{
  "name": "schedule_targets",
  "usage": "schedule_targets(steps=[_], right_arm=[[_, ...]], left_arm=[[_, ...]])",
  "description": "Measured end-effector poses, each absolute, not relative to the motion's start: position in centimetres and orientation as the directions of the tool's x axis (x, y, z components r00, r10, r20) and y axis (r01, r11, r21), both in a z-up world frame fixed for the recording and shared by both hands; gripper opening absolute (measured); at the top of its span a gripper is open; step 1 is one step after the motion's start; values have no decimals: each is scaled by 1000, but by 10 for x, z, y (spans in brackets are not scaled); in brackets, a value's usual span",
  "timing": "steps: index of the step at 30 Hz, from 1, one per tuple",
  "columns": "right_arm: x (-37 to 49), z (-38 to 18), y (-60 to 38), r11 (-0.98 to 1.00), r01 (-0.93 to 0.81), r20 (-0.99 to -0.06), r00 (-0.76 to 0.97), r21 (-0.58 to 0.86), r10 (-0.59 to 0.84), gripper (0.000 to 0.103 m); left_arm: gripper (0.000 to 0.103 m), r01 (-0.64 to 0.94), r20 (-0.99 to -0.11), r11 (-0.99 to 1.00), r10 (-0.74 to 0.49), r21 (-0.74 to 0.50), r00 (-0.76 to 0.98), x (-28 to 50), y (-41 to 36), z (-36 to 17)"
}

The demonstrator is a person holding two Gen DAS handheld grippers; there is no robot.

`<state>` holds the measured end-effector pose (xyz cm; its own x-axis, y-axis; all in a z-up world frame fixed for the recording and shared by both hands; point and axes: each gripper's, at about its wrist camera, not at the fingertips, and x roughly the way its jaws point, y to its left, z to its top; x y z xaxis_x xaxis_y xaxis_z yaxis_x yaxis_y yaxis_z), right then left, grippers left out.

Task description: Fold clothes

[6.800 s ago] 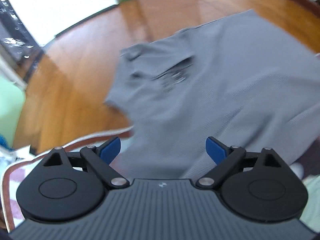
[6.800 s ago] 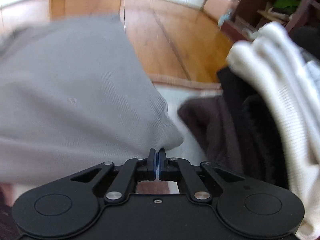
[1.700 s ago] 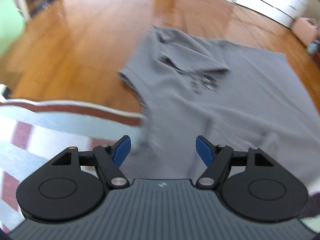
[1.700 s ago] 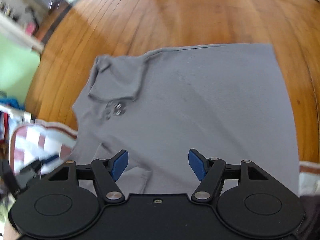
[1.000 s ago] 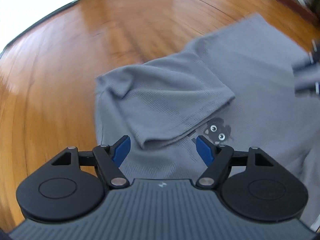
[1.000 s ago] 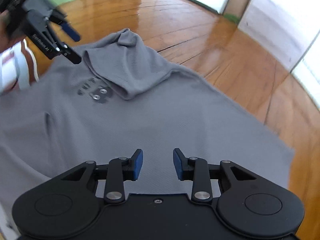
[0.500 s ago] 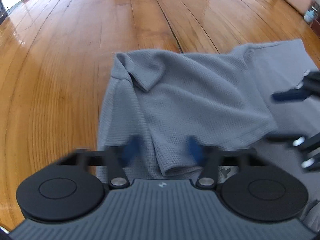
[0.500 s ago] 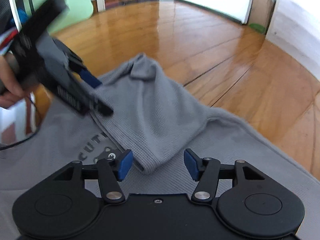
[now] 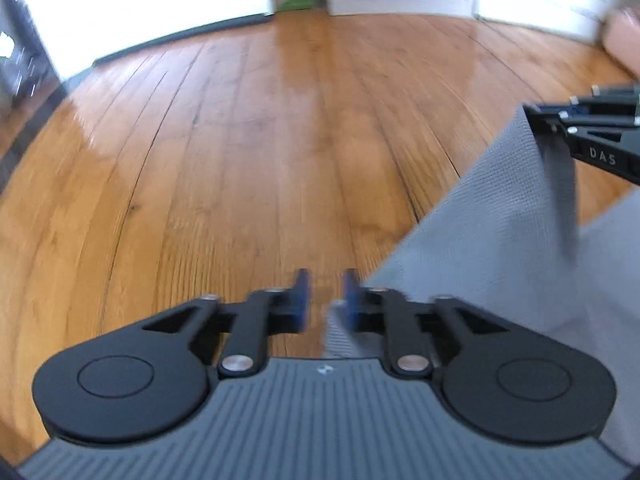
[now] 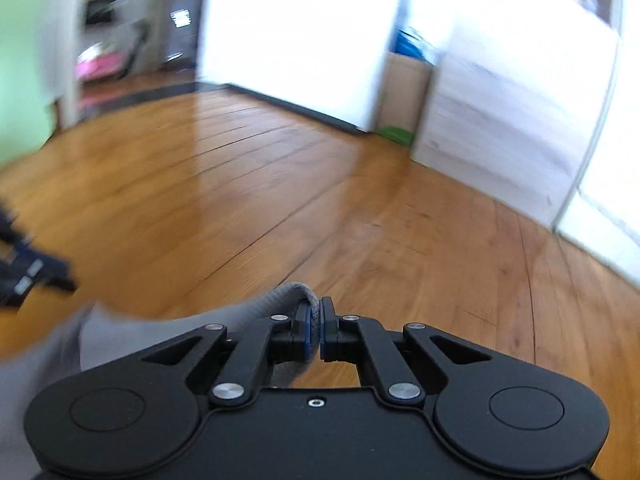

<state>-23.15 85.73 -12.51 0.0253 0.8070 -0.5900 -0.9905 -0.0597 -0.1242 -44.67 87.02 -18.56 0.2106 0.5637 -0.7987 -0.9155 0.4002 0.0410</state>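
Floor: our wooden floor (image 9: 248,152) is shiny and brown, and it fills most of both views.
Walls: we see white walls (image 10: 296,32) and white doors at 12 o'clock, past the far edge of the floor.
Shirt: the grey shirt (image 9: 492,240) sits from 3 to 5 o'clock in our left view. One corner is pulled up off the floor, toward 2 o'clock.
Right gripper: our right gripper (image 10: 316,332) has its jaws closed tight on a rolled edge of the shirt. In our left view it shows at 2 o'clock (image 9: 560,120), pinching the raised corner.
Left gripper: our left gripper (image 9: 323,300) has its jaws a little apart, and they are opening. A bit of shirt edge lies low in the gap by the right-hand pad, but the pads do not squeeze it.
Left gripper from the other side: a dark blurry shape at 9 o'clock in our right view, too fuzzy to tell more.
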Motion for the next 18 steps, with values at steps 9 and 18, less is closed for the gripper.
schedule_targets(steps=[9,18], right_arm=[[-184,-158,870,-21,-996,-733,-82,92,676,60],[-115,-191,787,129,-985,-704,10,116,710,60]], left_arm=[[81,-816,-863,576,433,42,261,-465,840,-248],[7,-867,-885,497,391,-28,252,-455,881,-247]])
